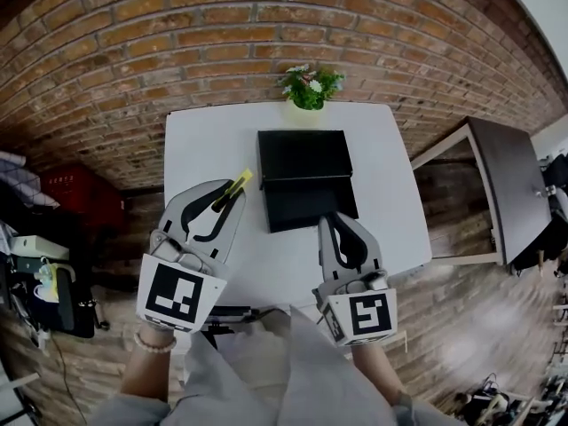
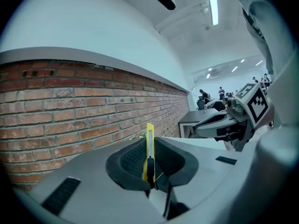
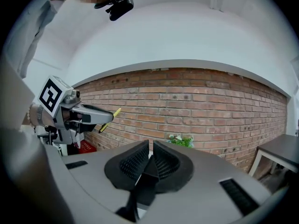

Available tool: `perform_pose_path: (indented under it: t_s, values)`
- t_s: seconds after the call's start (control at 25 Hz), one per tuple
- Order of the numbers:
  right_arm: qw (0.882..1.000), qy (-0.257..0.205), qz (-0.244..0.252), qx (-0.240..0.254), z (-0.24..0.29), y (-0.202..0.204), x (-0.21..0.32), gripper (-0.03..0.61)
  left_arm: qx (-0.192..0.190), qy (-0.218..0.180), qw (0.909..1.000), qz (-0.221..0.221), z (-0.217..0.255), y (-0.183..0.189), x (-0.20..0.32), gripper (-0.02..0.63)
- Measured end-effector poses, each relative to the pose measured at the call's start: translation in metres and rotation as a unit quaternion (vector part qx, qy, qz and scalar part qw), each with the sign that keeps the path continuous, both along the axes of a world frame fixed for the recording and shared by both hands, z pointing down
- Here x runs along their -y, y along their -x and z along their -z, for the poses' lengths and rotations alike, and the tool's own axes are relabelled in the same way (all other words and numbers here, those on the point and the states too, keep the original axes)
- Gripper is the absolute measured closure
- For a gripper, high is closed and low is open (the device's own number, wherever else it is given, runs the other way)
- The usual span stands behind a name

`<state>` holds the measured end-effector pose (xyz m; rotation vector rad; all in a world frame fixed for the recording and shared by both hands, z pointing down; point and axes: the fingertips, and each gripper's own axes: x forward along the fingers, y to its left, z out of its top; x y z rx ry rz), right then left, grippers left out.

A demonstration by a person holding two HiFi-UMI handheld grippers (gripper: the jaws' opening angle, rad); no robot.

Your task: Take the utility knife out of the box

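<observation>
A black box lies with its lid down in the middle of the white table. My left gripper hovers left of the box, shut on a yellow utility knife that pokes out past its fingertips. In the left gripper view the knife stands edge-on between the pads, with the brick wall behind it. My right gripper hangs over the table's near edge, just right of the box's front corner. Its jaws are shut with nothing between them. It sees the left gripper holding the knife aloft.
A small potted plant stands at the table's far edge against the brick wall. A dark side table is to the right. A red crate and clutter sit on the floor at the left.
</observation>
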<state>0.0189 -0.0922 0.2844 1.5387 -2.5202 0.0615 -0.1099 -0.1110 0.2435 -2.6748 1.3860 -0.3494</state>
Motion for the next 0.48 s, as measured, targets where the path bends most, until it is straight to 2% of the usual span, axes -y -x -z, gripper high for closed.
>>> perform_pose_path:
  t_s: [0.32, 0.48]
  values:
    - [0.999, -0.012, 0.027, -0.015, 0.004, 0.023, -0.001, 0.522, -0.016, 0.004, 0.9992, 0.036, -0.008, 0.021, -0.015, 0.548]
    - [0.999, -0.013, 0.032, -0.018, 0.005, 0.028, 0.0, 0.522, -0.011, 0.005, 0.9993, 0.034, -0.008, 0.023, -0.019, 0.548]
